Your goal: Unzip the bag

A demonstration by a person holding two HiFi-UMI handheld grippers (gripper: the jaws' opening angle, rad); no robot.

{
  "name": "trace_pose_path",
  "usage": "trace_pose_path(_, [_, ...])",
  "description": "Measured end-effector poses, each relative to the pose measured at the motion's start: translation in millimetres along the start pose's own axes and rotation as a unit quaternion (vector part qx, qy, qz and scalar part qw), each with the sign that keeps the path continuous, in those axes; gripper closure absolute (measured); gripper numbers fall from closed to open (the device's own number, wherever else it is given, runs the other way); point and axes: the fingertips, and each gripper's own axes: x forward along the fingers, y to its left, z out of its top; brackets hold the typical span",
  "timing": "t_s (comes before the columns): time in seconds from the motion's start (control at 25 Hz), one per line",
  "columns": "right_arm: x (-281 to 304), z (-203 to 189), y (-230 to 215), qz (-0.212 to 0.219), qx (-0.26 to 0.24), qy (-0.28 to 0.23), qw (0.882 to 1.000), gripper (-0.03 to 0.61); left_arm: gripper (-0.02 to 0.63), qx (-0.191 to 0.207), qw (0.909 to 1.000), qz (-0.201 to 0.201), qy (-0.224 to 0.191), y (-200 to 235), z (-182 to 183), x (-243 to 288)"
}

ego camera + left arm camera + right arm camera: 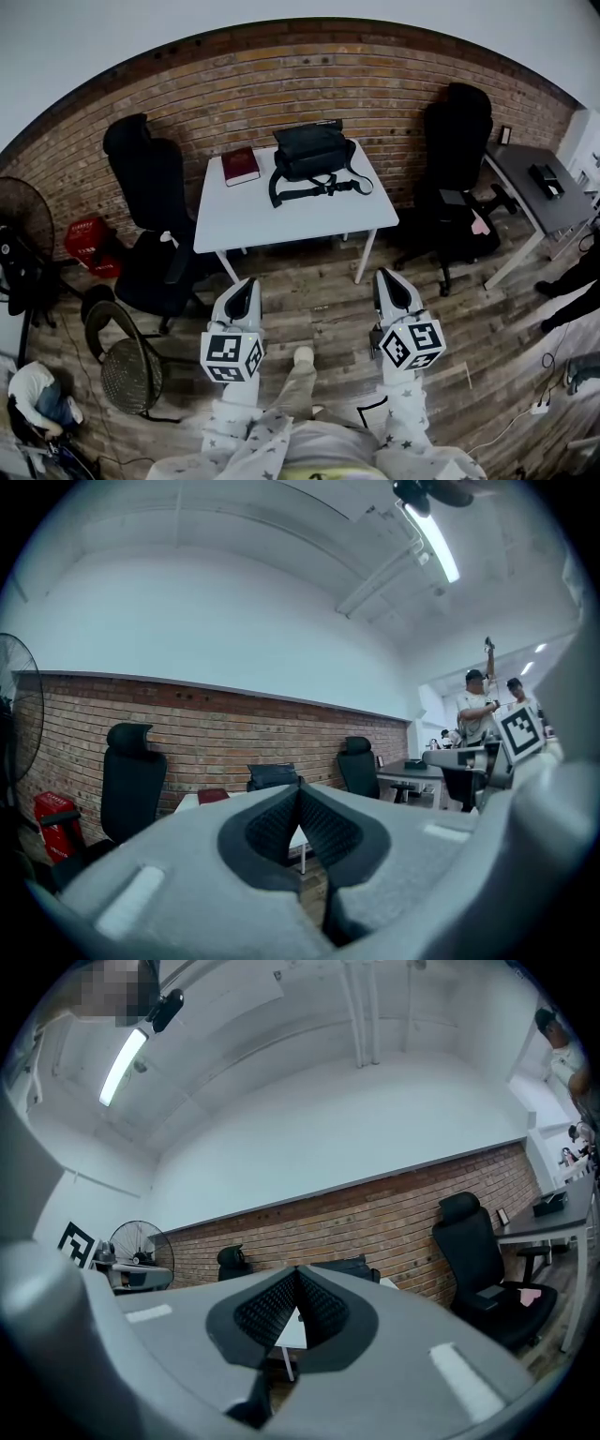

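Nearest me, my left claw [246, 286] and right claw [392, 278] are both closed tight on nothing. They sit over the wooden floor [309, 291], well short of the tabletop [281, 220]. Farther off, the bag [312, 150] lies near its back edge beside a red book [240, 166]. If I tug the zip without pinning the bag, I expect it to slide, and its loose strap [319, 187] could snag a claw.
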Motion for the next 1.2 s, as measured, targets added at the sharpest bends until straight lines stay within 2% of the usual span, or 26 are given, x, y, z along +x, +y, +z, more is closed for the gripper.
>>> trace_pose_path(0.32, [55.1, -8.2, -20.4, 0.016, -0.002, -0.003, 1.0, 0.575, 0.615, -0.012, 0.9999, -0.003, 0.005, 23.3, -5.3, 59.3])
trace_pose_path(0.76, [181.7, -23.1, -68.0, 0.019, 0.008, 0.011, 1.0, 0.574, 0.615, -0.024, 0.9996, -0.008, 0.013, 82.6, -4.9, 186.2])
trace_pose_path(1.04, [258.0, -32.3, -84.7, 0.021, -0.003, 0.036, 0.999, 0.574, 0.614, -0.041, 0.9985, -0.027, 0.025, 115.7, -2.4, 259.3])
trace_pose_path(1.2, [289.0, -43.5, -90.1, 0.023, 0.002, 0.052, 0.998, 0.518, 0.567, -0.045, 0.9975, -0.038, 0.04, 126.3, -7.1, 288.9])
